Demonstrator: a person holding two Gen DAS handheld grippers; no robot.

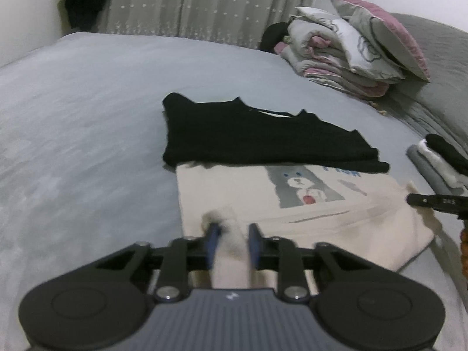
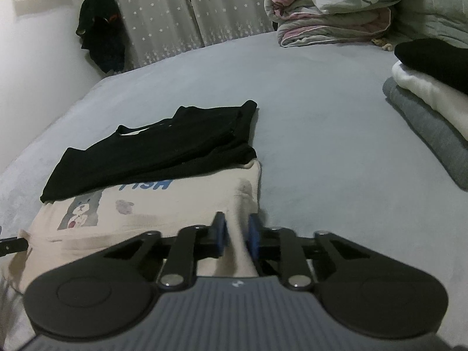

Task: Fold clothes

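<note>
A cream shirt with a grey bear print [image 1: 292, 204] lies on the grey-blue bed [image 1: 87, 117], its far end tucked under a folded black garment [image 1: 257, 134]. My left gripper [image 1: 234, 234] is shut on the shirt's near left hem, cloth bunched between its blue pads. In the right wrist view my right gripper [image 2: 237, 229] is shut on the near right hem of the same cream shirt [image 2: 163, 204], with the black garment [image 2: 163, 146] lying beyond it. The right gripper's tip shows at the right edge of the left wrist view [image 1: 435, 201].
A stack of folded clothes, grey, white and black [image 2: 433, 99], sits on the bed to the right. Rolled quilts and pillows [image 1: 348, 46] are piled at the far right by the headboard. A star-patterned curtain [image 1: 204, 3] and hanging dark clothes [image 2: 101, 35] are behind the bed.
</note>
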